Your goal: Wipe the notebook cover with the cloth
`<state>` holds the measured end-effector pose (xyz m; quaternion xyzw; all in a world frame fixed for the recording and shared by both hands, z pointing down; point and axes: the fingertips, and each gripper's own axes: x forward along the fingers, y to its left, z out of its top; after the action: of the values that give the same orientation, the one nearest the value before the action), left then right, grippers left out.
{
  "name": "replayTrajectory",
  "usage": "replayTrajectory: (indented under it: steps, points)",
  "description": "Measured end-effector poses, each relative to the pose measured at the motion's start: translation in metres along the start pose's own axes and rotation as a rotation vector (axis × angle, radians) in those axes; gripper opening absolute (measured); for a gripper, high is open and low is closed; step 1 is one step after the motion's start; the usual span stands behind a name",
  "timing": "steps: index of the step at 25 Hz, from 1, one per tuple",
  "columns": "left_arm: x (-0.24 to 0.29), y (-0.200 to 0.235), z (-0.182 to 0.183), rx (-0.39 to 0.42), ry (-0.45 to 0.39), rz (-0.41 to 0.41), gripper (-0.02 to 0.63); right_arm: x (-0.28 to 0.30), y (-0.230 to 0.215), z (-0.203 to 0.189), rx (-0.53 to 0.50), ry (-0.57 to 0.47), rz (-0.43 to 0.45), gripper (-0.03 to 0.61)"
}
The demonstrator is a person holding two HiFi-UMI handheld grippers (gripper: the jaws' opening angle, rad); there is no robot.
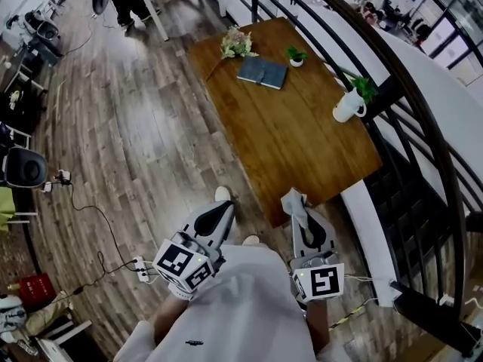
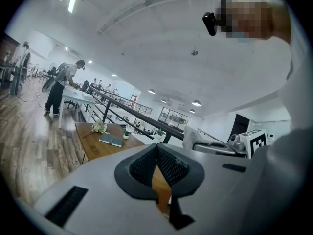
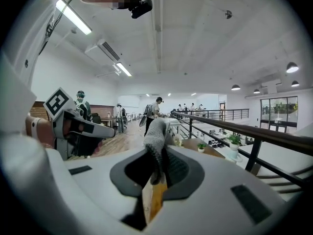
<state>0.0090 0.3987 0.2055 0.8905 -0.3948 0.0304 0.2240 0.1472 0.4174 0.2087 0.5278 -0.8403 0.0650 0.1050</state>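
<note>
A dark grey-blue notebook (image 1: 262, 72) lies closed at the far end of the long wooden table (image 1: 302, 142); in the left gripper view the notebook (image 2: 111, 140) is small and distant. My right gripper (image 1: 297, 204) is held near the table's near end, shut on a grey cloth (image 1: 295, 199) that sticks up from its jaws. The right gripper view has the cloth (image 3: 156, 131) pinched and standing upright. My left gripper (image 1: 220, 213) is beside it over the floor, jaws shut with nothing between them (image 2: 157, 153). Both grippers are far from the notebook.
A flower bunch (image 1: 236, 44) and a small potted plant (image 1: 296, 55) flank the notebook. A white pot with a plant (image 1: 349, 104) stands at the table's right edge. A black railing (image 1: 411, 104) runs along the right. Cables (image 1: 98, 240) lie on the floor; a person (image 1: 128, 2) stands beyond.
</note>
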Motion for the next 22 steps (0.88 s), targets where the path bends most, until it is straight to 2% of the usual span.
replayTrajectory:
  steps: [5,9,13,18,22]
  points:
    - [0.028,0.033,0.031,0.004,-0.005,-0.042,0.018,0.043,-0.002,0.032,-0.005,-0.059,0.008,0.034]
    - [0.046,0.063,0.059,0.009,-0.002,-0.075,0.018,0.083,-0.006,0.048,-0.086,-0.024,-0.020,0.032]
    - [0.061,0.092,0.079,0.015,0.003,-0.109,0.018,0.115,-0.013,0.065,-0.095,-0.047,-0.077,0.032]
    - [0.089,0.157,0.101,0.013,0.009,-0.133,0.018,0.191,-0.021,0.072,-0.120,-0.016,-0.106,0.032]
    - [0.099,0.193,0.109,0.006,0.016,-0.131,0.018,0.220,-0.023,0.077,-0.125,-0.011,-0.117,0.034]
